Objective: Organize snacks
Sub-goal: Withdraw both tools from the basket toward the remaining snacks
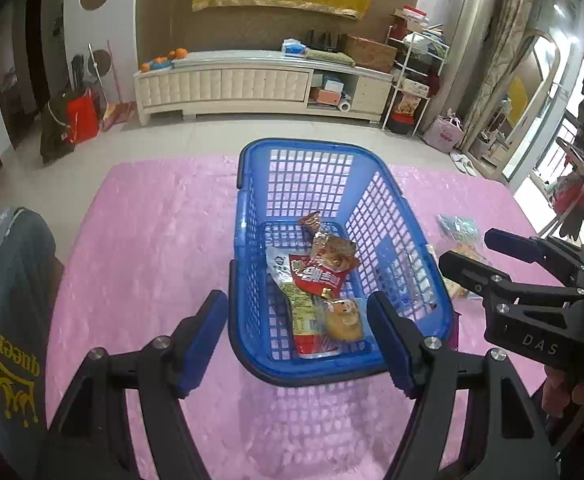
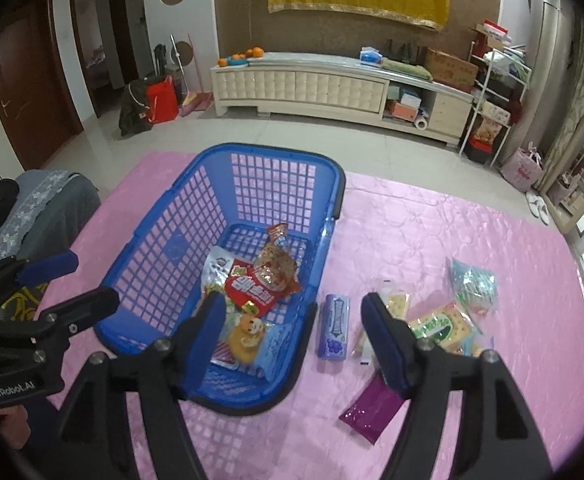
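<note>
Hovering over blue basket [image 1: 251, 184], left gripper [image 1: 298, 344] was noted wide open, empty. Right gripper [image 2: 292, 336] likewise agape, empty, positioned above loose snacks [image 2: 334, 326] beside basket, presumably for pickup.

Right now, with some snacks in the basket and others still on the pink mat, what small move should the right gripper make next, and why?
Probably lower the right gripper onto the blue gum pack. Both grippers are open and hold nothing, the pack lies flat on the mat just outside the basket, and it sits almost between the right gripper's fingers, closer than the other loose snacks.
</note>
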Available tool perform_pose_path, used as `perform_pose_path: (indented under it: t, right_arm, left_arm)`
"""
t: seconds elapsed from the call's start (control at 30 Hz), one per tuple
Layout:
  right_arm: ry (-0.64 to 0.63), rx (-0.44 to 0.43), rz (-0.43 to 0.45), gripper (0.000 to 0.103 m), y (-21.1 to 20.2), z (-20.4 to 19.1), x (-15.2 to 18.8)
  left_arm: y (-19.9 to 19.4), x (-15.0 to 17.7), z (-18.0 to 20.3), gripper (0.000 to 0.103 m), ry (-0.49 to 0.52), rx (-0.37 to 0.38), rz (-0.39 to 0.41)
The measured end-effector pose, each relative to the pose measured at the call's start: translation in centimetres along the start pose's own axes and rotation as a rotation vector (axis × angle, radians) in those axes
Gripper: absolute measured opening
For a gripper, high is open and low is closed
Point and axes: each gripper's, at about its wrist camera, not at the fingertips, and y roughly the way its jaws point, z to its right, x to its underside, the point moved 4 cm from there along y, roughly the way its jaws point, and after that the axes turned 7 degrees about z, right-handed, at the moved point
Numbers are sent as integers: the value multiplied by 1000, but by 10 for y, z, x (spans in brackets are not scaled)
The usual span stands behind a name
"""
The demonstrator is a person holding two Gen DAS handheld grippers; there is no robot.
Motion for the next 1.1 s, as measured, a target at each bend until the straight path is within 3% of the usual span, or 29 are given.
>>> perform_pose_path:
  t: [0.17, 0.23, 0.47, 0.73, 1.1]
  right_arm:
    - [15, -19, 11, 74, -16, 7, 7]
    - [23, -30, 11, 74, -22, 10, 10]
    - [44, -50, 36, 74, -47, 35, 20]
    - [76, 4, 37, 82, -66, 87, 43]
    - [164, 66, -12, 83, -71, 159, 83]
  left_arm:
    - [-12, 2, 15, 70, 31, -9, 13]
    - [-17, 3, 23, 80, 37, -13, 23]
    - [-25, 3, 53, 82, 83, -12, 49]
    - [-21, 7, 102, 82, 150, 22, 47]
    - [6, 24, 176, 82, 216, 121, -17]
